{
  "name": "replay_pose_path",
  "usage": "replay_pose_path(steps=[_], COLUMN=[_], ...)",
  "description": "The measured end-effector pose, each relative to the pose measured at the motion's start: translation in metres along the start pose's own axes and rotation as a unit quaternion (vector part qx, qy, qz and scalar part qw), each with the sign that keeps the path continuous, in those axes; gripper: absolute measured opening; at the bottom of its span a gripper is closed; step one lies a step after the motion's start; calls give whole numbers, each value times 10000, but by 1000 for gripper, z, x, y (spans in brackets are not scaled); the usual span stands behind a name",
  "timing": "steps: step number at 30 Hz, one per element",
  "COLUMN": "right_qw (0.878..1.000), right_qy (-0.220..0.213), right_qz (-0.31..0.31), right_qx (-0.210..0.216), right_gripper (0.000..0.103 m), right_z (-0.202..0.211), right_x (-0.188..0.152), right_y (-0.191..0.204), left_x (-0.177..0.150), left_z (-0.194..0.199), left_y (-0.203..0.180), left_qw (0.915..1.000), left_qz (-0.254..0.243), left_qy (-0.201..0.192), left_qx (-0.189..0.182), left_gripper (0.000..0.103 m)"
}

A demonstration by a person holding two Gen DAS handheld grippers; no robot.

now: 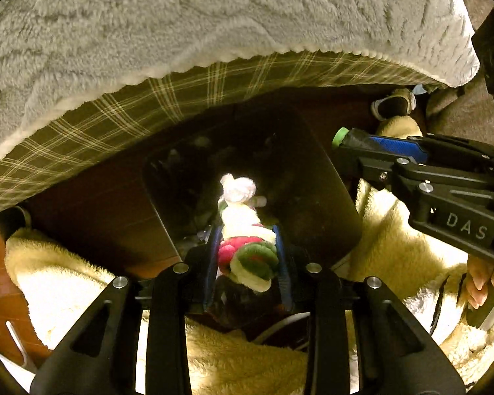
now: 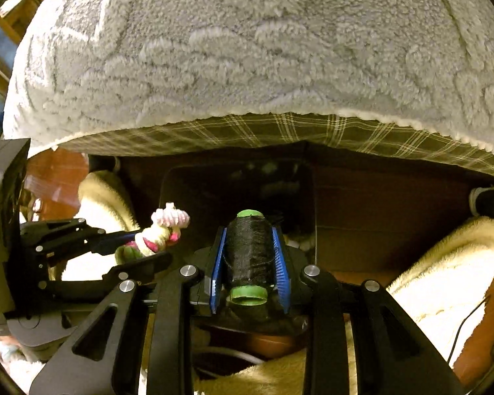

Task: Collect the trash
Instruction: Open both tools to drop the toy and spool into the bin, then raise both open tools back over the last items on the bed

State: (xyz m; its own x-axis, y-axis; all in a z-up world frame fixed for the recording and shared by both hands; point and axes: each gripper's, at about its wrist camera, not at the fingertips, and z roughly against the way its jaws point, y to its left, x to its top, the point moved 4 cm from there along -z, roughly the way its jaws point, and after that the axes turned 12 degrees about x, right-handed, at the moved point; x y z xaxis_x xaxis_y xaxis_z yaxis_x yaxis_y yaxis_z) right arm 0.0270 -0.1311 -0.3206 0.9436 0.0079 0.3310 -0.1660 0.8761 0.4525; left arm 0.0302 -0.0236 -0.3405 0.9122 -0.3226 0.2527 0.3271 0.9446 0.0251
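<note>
Knotted fuzzy rope [image 1: 243, 240] clamped in left gripper [image 1: 248, 240]; right gripper [image 2: 248, 253] pinching black thread spool [image 2: 248, 253].

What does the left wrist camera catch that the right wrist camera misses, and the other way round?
Only the left wrist view shows fingers of the person's hand behind the right gripper. Only the right wrist view shows the whole black thread spool and a thin black wire. Both show the dark bin, the knotted rope toy in the left gripper, and the grey fleece blanket.
</note>
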Motion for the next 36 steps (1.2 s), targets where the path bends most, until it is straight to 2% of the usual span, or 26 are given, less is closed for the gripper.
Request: replay_pose_path(steps=[1,4,7,9,11,12,14,17,21,27,30,36], right_qw=[10000,10000,9997,9988,9959,9943,9902,9823,9664,9493,9486,9563], right_qy=[-9,-79,-235,-430,-746,-889,-1182,-1611,-2214,-2681,-2734,-2575], right_qz=[-5,-14,-14,44,172,227,324,507,854,1124,1129,953], right_qx=[-12,-17,-89,-223,-471,-538,-671,-810,-993,-1197,-1125,-1006], right_gripper=[29,44,48,60,76,78,90,96,99,99,99,99], right_z=[1,7,18,31,50,60,81,116,159,190,190,162], right_x=[0,1,4,9,16,20,29,45,76,146,182,252], right_y=[-1,-4,-6,-6,-5,-4,-2,6,29,49,54,52], left_x=[1,1,3,6,9,11,14,24,46,103,136,185], left_z=[1,7,17,27,42,48,65,95,148,194,202,192], left_y=[2,2,5,9,14,13,19,30,56,97,115,137], left_qw=[10000,10000,9997,9992,9980,9974,9955,9909,9793,9623,9575,9563], left_qz=[2,7,10,48,97,113,166,267,472,613,701,892], left_qy=[-3,-52,-184,-335,-519,-594,-798,-1144,-1771,-2323,-2419,-2367], left_qx=[4,37,129,216,338,399,486,650,864,1278,1409,1470], left_gripper=[31,33,39,46,52,55,62,75,88,91,91,91])
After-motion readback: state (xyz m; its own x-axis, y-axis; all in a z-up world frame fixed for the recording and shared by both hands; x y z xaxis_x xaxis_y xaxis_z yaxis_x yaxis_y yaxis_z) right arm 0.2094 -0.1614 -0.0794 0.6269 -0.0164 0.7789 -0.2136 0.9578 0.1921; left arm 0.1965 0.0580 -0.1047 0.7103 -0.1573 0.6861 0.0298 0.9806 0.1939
